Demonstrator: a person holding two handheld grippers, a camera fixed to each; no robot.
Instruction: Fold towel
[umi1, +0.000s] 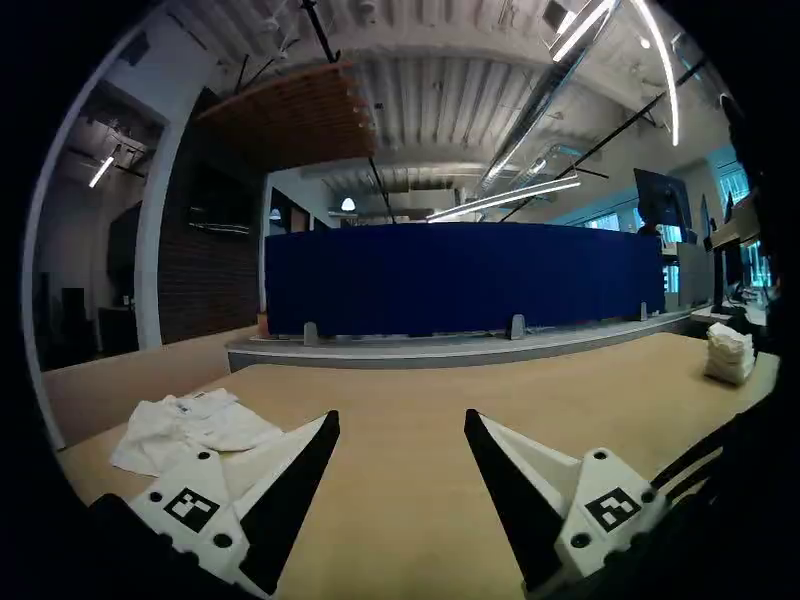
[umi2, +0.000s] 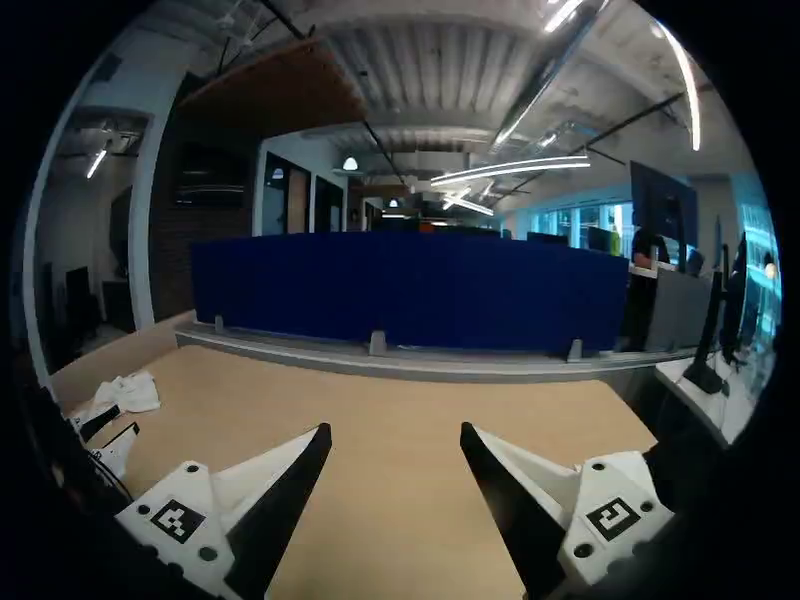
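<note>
A crumpled white towel (umi1: 190, 425) lies on the wooden table (umi1: 420, 400), just beyond my left gripper's left finger. My left gripper (umi1: 400, 415) is open above the table with nothing between its fingers. In the right gripper view the same towel (umi2: 125, 392) sits far to the left. My right gripper (umi2: 395, 428) is also open and empty over bare wood. At the left edge of that view, the other gripper's fingers (umi2: 100, 422) poke in beside the towel.
A folded white cloth stack (umi1: 728, 352) rests at the table's far right corner. A blue partition (umi1: 460, 275) on a grey rail borders the table's back edge. Monitors (umi2: 710, 320) stand on a desk to the right.
</note>
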